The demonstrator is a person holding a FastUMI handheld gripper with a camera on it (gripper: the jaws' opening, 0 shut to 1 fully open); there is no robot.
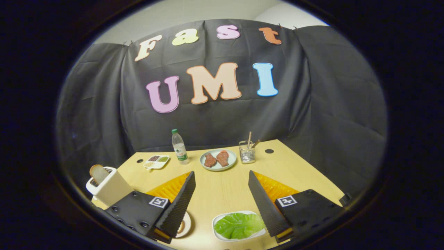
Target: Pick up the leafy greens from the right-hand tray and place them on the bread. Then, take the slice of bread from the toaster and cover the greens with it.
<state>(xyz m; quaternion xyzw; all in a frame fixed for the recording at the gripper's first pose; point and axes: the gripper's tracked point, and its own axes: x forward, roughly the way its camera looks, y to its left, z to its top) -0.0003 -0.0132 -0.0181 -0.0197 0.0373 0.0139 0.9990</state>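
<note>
Two fingers of the gripper (222, 199) stand wide apart over the desk (222, 189), holding nothing. Leafy greens (238, 225) lie in a white tray (222, 218) low between the fingers, nearer the right finger, their long axis running crosswise to the fingers. Left of that tray, a plate (186, 225) sits partly hidden behind the left finger; farther left, the toaster (109, 187) holds a bread slice (99, 173) upright. Judged: the greens are not yet taken.
</note>
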